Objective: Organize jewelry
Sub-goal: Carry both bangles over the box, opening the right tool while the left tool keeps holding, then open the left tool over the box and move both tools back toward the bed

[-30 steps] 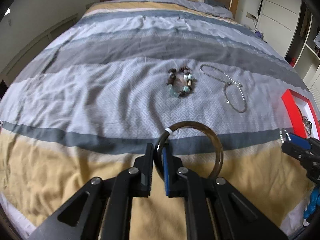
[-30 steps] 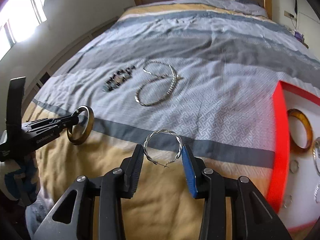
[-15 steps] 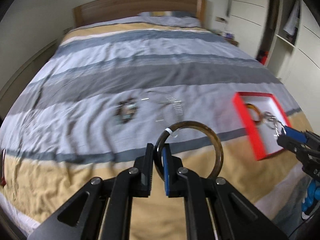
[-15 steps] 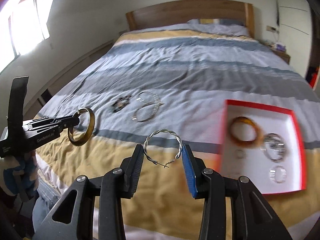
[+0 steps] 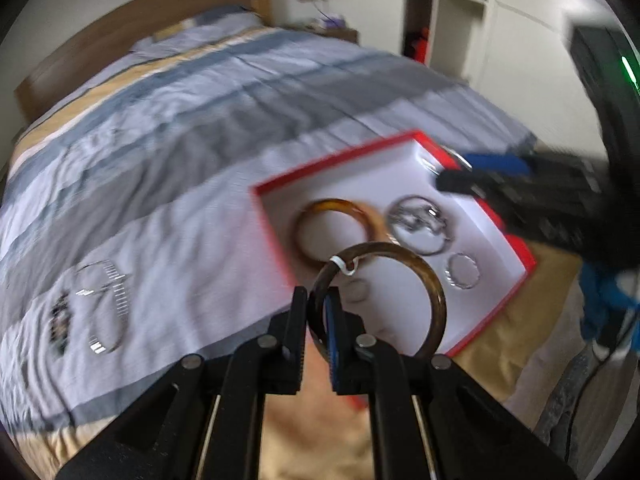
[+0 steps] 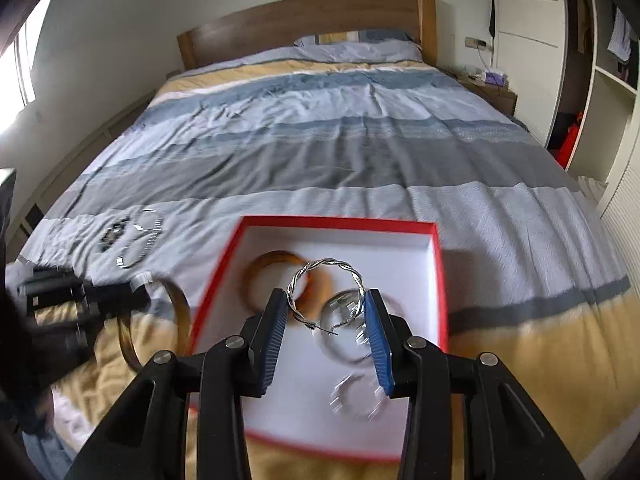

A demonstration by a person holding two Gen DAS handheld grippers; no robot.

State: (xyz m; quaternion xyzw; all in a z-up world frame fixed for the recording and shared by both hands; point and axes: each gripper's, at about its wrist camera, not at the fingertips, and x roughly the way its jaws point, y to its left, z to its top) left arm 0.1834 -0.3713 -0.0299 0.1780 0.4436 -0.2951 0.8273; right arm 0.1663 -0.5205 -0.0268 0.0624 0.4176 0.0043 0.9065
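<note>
My left gripper [image 5: 316, 297] is shut on the rim of a dark brown bangle [image 5: 436, 288], which hangs above the near corner of a red box with a white floor [image 5: 276, 216]. My right gripper [image 6: 326, 305] is shut on a twisted silver hoop [image 6: 326, 264], held upright over the same box [image 6: 340, 222]. An amber bangle [image 6: 260, 270], a silver bracelet [image 5: 420, 220] and a small ring [image 5: 462, 273] lie inside. In the right wrist view the left gripper [image 6: 136, 294] with its bangle [image 6: 180, 304] sits just left of the box, blurred.
The box rests on a striped bed cover near the bed's foot. A silver chain [image 5: 108, 304] and a beaded bracelet [image 5: 60, 324] lie on the cover left of the box. Wardrobe shelves stand to the right and a wooden headboard [image 6: 304, 20] at the far end.
Both grippers have swung to the right, from the loose jewelry on the cover to above the red box, each keeping its piece. The left gripper has rolled.
</note>
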